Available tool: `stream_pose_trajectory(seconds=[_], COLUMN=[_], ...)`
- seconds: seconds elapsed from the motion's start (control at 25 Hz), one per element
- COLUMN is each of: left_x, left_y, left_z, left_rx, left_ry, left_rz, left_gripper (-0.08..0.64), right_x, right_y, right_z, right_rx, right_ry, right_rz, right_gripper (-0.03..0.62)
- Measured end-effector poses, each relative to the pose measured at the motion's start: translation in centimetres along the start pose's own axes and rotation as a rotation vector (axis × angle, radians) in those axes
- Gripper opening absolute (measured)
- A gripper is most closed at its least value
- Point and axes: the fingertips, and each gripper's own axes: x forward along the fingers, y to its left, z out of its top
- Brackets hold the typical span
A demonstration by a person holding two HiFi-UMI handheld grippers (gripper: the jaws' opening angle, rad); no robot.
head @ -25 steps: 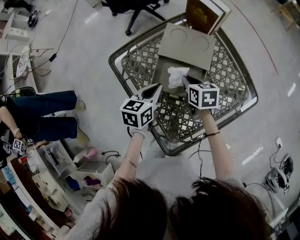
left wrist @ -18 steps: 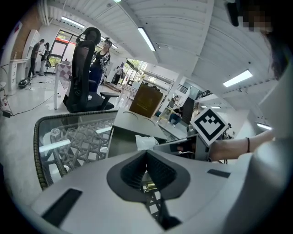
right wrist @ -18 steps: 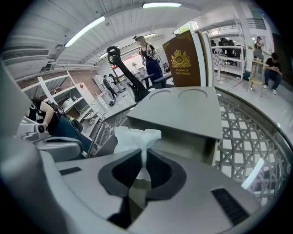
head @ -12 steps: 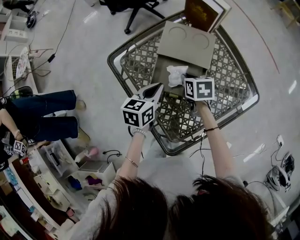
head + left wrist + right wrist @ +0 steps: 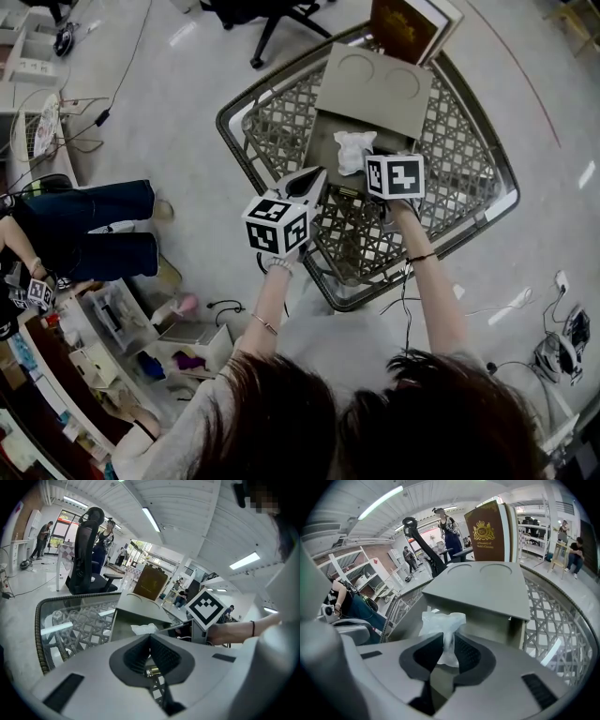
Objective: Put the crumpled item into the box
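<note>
A crumpled white item point(image 5: 353, 150) point(image 5: 443, 623) hangs over the open grey cardboard box point(image 5: 373, 89) point(image 5: 483, 588), just in front of its raised lid. My right gripper point(image 5: 367, 161) point(image 5: 445, 641) has the item's lower part between its pads; the jaws are opening, and the item still fills the narrow gap. My left gripper point(image 5: 317, 176) point(image 5: 150, 637) hovers left of the box, jaws shut with nothing in them. From the left gripper view the crumpled item point(image 5: 144, 629) shows above the box's edge.
The box sits in a round metal lattice basket point(image 5: 459, 141). A brown panel with a gold crest point(image 5: 403, 26) leans at its far rim. An office chair point(image 5: 267, 14) stands beyond. A person in jeans point(image 5: 84, 225) sits at the left, among cables and shelves.
My right gripper has carried the crumpled item a little farther forward, over the box. The left gripper has stayed almost still.
</note>
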Motion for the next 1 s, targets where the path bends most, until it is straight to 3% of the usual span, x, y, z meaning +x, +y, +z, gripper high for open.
stream_pose_trajectory(seconds=[0.24,0.56,0.76,1.0], left_x=[-0.1,-0.9,-1.9,-2.8], left_y=[-0.3,-1.2,-1.7,-2.7], left_z=[0.0,0.4,1.2,2.5], left_rx=[0.001,0.009,0.018,0.037], left_ry=[-0.002,-0.025,-0.048,-0.08], left_rz=[-0.003,-0.009,-0.006,-0.012], left_gripper=[0.017,0.018,0.018,0.017], right_x=[-0.2,-1.9,-3.8,-5.7], right_y=[-0.1,0.2,0.4,1.5], right_z=[0.2,1.2,2.3,2.8], right_rx=[0.027,0.026,-0.001,-0.037], right_ry=[-0.018,-0.092,-0.158,-0.2], right_rz=[-0.008,-0.005,0.002,0.044], right_gripper=[0.129,0.145,0.075,0.039])
